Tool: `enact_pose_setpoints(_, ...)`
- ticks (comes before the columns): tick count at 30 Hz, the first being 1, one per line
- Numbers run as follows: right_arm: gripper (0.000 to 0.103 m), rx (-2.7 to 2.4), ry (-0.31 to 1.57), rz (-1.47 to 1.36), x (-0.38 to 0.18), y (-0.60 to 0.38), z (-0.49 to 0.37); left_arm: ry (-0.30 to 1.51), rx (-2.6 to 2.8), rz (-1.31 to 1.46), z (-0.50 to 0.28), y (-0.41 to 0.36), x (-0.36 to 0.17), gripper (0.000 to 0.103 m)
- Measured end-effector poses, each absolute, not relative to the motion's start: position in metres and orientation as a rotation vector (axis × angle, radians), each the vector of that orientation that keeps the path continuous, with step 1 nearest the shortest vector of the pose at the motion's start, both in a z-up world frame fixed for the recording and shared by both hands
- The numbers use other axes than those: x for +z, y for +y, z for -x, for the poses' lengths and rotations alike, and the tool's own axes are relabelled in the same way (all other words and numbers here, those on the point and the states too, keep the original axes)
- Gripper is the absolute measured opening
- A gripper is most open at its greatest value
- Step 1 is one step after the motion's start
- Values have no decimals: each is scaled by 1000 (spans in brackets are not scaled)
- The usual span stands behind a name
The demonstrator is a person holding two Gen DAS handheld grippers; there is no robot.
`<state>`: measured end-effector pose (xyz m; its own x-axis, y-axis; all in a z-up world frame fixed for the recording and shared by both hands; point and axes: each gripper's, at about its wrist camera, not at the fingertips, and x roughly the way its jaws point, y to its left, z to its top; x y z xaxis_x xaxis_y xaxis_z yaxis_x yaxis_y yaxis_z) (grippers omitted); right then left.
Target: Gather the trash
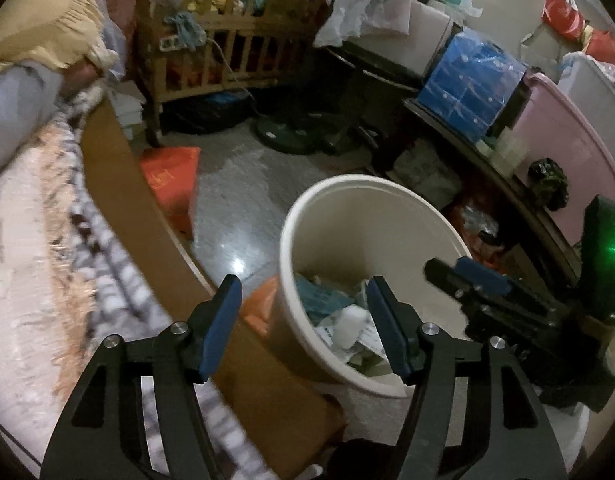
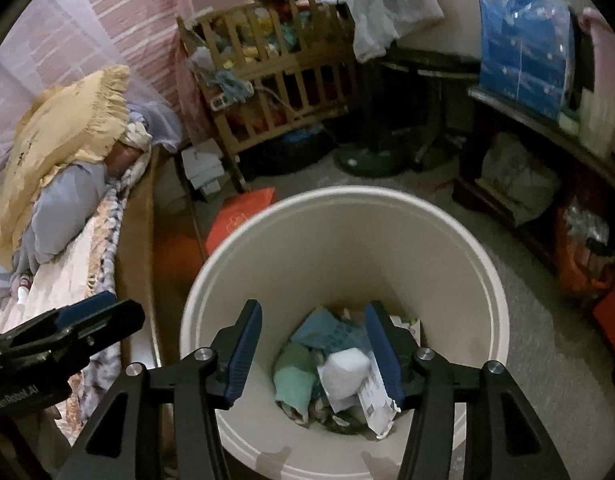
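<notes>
A cream round trash bin [image 1: 327, 208] stands on the floor beside the bed; it also shows in the right wrist view [image 2: 347, 216]. Inside lies trash [image 2: 331, 368]: teal wrappers, a white wad and printed paper, also visible in the left wrist view [image 1: 339, 316]. My left gripper [image 1: 305, 324] is open and empty, above the bin's near left rim. My right gripper [image 2: 313, 352] is open and empty, directly over the bin's mouth. The right gripper also shows in the left wrist view [image 1: 467, 280], and the left gripper in the right wrist view [image 2: 87, 316].
A bed [image 2: 67, 272] with a yellow pillow [image 2: 71, 136] lies to the left, its brown frame [image 1: 119, 184] close to the bin. A wooden crib [image 2: 275, 80], a fan base [image 1: 295, 132], red bags [image 1: 171, 176] and a dark shelf with a pink tub [image 1: 563, 136] surround the floor.
</notes>
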<state>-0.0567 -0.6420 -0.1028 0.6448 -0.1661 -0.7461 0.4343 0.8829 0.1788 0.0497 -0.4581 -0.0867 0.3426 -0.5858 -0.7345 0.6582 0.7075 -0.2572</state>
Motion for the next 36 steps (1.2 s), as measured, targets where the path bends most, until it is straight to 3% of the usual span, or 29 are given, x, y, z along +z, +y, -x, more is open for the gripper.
enact_pose_setpoints(15,53,-400,612,-232,-39,-576,77,704,-672,-147,-12,-386,-41,64)
enact_pose_setpoints(18,68,-397,589,-223,-30,-565,82,677,-658,-124,-10,-374,-31,64)
enact_pose_setpoints(36,74,-393,486,-143,15,-513,111,549,-605,-77,11,-322,2,64)
